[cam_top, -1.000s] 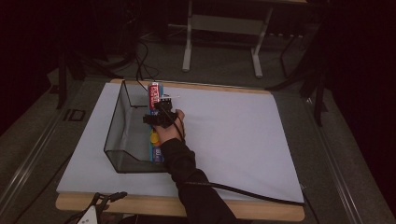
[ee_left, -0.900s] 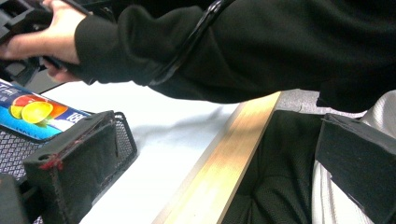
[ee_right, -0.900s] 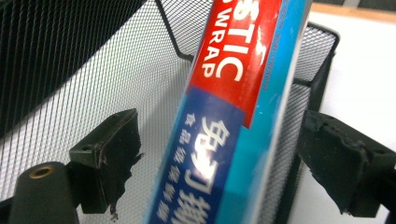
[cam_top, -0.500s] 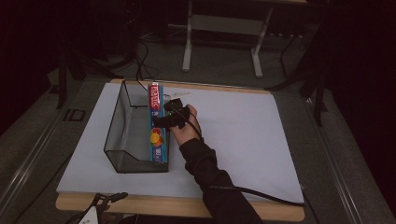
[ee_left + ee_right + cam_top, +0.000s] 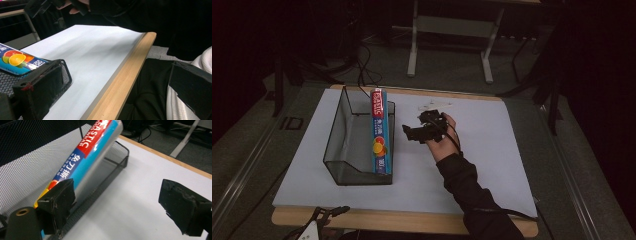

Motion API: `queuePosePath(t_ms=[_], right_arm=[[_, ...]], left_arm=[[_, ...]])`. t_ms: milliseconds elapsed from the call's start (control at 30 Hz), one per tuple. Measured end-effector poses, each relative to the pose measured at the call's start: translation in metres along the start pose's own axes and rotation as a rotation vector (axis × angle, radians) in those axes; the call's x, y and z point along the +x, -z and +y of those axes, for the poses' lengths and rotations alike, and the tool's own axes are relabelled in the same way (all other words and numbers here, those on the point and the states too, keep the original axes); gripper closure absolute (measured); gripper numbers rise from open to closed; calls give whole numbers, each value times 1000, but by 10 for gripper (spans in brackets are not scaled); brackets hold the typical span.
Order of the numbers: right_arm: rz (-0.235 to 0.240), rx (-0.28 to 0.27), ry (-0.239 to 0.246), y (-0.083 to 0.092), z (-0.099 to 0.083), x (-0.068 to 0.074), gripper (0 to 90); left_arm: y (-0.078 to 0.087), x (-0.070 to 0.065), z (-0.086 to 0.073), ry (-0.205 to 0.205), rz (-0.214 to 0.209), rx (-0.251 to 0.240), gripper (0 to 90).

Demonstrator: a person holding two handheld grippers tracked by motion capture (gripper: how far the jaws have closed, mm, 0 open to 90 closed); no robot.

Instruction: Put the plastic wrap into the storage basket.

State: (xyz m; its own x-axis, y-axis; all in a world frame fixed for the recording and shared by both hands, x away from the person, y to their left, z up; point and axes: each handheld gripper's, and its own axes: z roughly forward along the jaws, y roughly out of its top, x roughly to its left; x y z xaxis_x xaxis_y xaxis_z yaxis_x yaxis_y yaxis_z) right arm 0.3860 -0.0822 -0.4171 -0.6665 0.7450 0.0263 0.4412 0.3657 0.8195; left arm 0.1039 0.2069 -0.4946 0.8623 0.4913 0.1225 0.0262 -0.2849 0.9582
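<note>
Right gripper point(image 5: 408, 133): sitting in the person's right hand point(image 5: 443, 137) over the white sheet, just to the right of the wire basket; its jaws are standing wide apart with nothing between them — they have just been opening.
Right gripper's own view: its two black jaws are rising from the bottom of the frame, the left one in front of the box's lower end, the right one over bare white sheet; neither pad is pressing on anything.
Box of plastic wrap point(image 5: 379, 131): a long blue box with a red band and fruit printed on it, lying inside the basket along its low right wall, one end poking above the rim at the far side.
Box seen from the right gripper point(image 5: 87, 157): leaning on the mesh edge, tilted, its silvery side facing the sheet.
Wire basket point(image 5: 343, 145): black mesh, standing on the left part of the sheet, tall wall at the left, low wall at the right.
Left gripper point(image 5: 120, 92): hanging at the near edge of the table, by the person's dark clothing; its jaws are standing far apart — empty.
Table point(image 5: 377, 222): wooden edge showing at the near side, white sheet point(image 5: 492, 150) covering most of the top.
Sleeve point(image 5: 472, 192): dark, reaching in from the bottom right.
</note>
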Motion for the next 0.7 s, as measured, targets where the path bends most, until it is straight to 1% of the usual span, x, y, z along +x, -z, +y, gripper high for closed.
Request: queuePosePath(t_ms=[33,100,133,200,233,267,333,400,433,467,633,667,700], right_arm=[[-3,-2,1,3,-2,-1,133],[-8,4,19,9,-6,-5,133],[-14,10,23,15,-12,-8,134],[-14,10,23,15,-12,-8,134],[-22,10,22,22,-22,-12,135],[-26,8,26,24,-25,-13,136],[-21,5,21,26,-28,-15,135],[-33,2,26,30,-33,-17,137],[-41,-4,29,36,-38,-19,137],[-41,-4,29,36,-38,-19,137],[-56,-9,28,49,-48,-27,137],[-53,-7,21,53,-52,-29,136],[-53,-7,21,53,-52,-29,136]], left_arm=[[0,0,0,1,0,0,1],[0,0,0,1,0,0,1],[0,0,0,0,0,-1,1],[0,0,0,-3,2,-1,1],[0,0,0,-2,1,0,1],[0,0,0,-1,1,0,1],[0,0,0,-2,3,-1,1],[-1,0,0,1,2,-2,1],[-1,0,0,1,2,-1,1],[-1,0,0,1,2,0,1],[-1,0,0,-3,2,2,1],[-1,0,0,-4,3,2,1],[-1,0,0,-4,3,3,1]])
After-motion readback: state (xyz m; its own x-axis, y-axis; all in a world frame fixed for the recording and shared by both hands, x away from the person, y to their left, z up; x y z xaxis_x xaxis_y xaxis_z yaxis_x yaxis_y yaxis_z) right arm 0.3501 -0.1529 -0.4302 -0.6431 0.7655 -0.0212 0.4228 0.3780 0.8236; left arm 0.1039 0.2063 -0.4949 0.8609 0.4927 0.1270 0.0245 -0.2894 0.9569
